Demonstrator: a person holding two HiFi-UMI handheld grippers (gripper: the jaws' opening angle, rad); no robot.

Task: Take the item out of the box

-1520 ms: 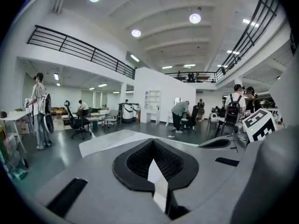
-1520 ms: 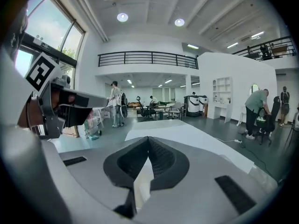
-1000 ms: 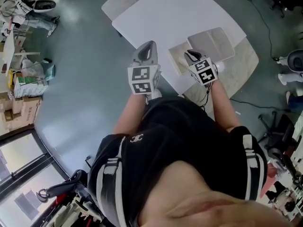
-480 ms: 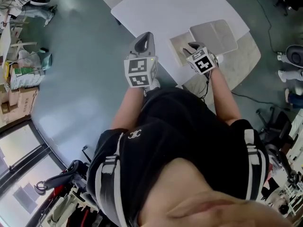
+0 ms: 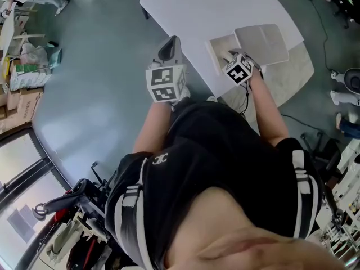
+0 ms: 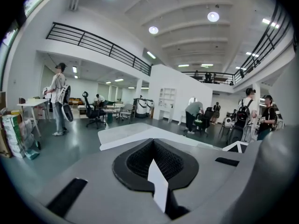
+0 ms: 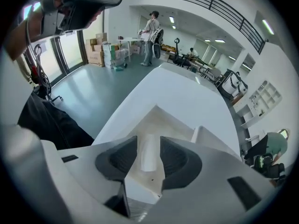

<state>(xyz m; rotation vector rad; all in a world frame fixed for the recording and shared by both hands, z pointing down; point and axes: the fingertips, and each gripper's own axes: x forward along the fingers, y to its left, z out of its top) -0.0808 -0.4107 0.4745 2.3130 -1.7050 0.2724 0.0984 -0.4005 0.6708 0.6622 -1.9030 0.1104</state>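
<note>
An open white box (image 5: pixel 220 50) lies near the front edge of the white table (image 5: pixel 214 10), its lid (image 5: pixel 264 38) folded back to the right. My right gripper (image 5: pixel 233 56) reaches into the box from the near side. In the right gripper view a white tube-shaped item (image 7: pixel 148 146) lies in the box (image 7: pixel 154 118) between the jaws of the right gripper (image 7: pixel 149 161), which are opening and stand a little off it. My left gripper (image 5: pixel 170 43) hovers left of the table's edge over the floor. In its own view the left gripper (image 6: pixel 153 157) is shut and holds nothing.
Cardboard boxes and bags (image 5: pixel 17 77) stand on the grey floor at far left. A round pale mat (image 5: pixel 298 66) lies under the table's right side, with a cable (image 5: pixel 292 120) beside it. People, chairs and desks (image 6: pixel 93 111) stand far off in the hall.
My right gripper has moved forward over the box's near edge. The left gripper has stayed beside the table's edge. The head view has shifted slightly.
</note>
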